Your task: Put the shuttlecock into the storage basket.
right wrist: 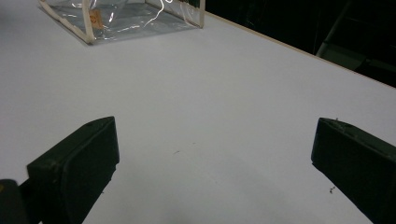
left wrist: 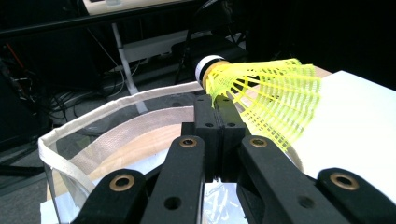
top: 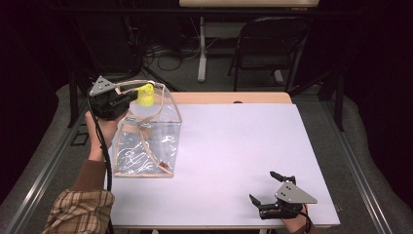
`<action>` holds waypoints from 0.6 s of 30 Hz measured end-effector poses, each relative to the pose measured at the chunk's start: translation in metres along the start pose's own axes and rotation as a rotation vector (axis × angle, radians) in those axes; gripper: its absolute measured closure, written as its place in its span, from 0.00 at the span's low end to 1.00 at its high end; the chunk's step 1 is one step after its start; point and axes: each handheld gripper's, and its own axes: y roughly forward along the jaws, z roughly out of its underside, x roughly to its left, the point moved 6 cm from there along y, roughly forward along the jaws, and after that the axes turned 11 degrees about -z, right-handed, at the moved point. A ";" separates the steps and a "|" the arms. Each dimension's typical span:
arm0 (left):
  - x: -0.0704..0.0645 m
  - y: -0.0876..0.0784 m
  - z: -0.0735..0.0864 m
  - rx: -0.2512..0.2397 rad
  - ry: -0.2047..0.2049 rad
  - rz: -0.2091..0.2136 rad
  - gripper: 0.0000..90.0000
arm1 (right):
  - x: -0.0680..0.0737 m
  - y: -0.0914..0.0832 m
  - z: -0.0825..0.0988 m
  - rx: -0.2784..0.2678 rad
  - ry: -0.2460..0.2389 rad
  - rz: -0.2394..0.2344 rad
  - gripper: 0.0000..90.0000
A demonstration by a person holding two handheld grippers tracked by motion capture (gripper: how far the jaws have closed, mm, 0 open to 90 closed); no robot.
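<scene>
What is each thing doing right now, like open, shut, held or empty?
Left gripper: shut on the shuttlecock, above the bag's open top.
Right gripper: open, holding nothing, low over the table.
Shuttlecock: yellow, pinched by its skirt, cork end pointing away.
Clear bag: standing upright, top open, looks empty.
Table: white top, bare in the middle.

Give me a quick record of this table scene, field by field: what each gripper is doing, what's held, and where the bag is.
left gripper: shut on the skirt of the yellow shuttlecock, above the bag's open top
shuttlecock: white-banded cork tip points away from the fingers
clear bag: stands upright at the left side of the white table, cream trim, open mouth
right gripper: fingers wide open, nothing between them, low over the table's near right corner
left hand: raised beside the bag
</scene>
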 end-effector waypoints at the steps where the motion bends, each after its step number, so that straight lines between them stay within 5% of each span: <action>1: 0.000 0.001 0.001 0.002 -0.002 0.002 1.00 | 0.000 0.000 0.000 0.000 0.000 0.000 0.00; 18: -0.001 0.008 0.008 0.029 -0.002 0.000 1.00 | 0.000 0.000 0.000 0.001 0.001 0.000 0.00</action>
